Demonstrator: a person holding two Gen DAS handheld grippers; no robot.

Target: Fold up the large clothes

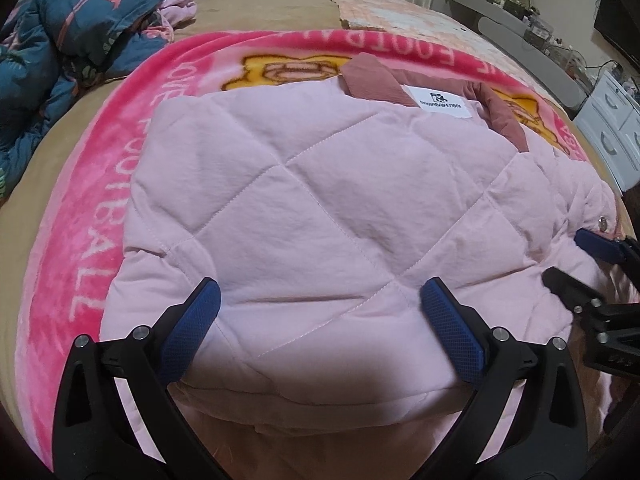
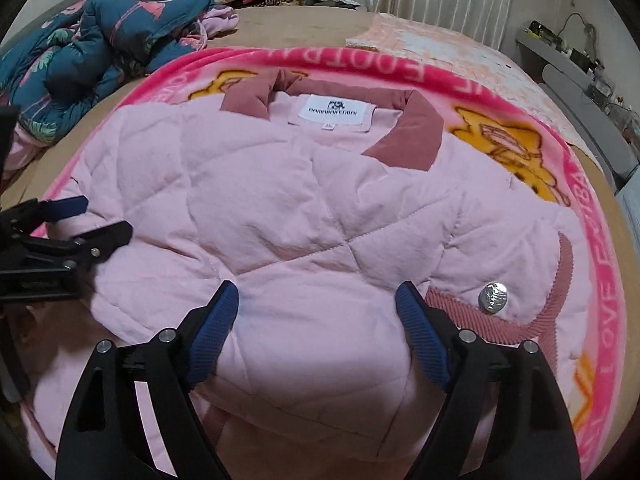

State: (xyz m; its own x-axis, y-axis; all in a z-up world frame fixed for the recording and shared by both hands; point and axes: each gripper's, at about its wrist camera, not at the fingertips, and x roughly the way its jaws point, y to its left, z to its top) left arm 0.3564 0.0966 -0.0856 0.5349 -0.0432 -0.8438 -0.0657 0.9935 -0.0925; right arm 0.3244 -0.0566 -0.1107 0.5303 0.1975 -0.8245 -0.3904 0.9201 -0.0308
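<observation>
A pale pink quilted jacket point(image 1: 320, 208) with a dusty-rose collar point(image 1: 376, 80) and a white label lies folded on a pink blanket; it also shows in the right wrist view point(image 2: 304, 216). My left gripper point(image 1: 320, 300) is open, its blue-padded fingers spread over the jacket's near fold and holding nothing. My right gripper point(image 2: 316, 304) is open too, spread over the near right part of the jacket next to a silver snap button point(image 2: 493, 298) and ribbed cuff. Each gripper shows in the other's view: the right one point(image 1: 568, 260) and the left one point(image 2: 104, 220).
The pink "football" blanket point(image 1: 96, 216) covers a tan bed. A crumpled blue floral quilted garment point(image 1: 60, 60) lies at the far left, with a clothes pile behind it. A peach patterned cloth point(image 2: 440, 52) lies far right. White drawers point(image 1: 612, 128) and a cluttered shelf stand right.
</observation>
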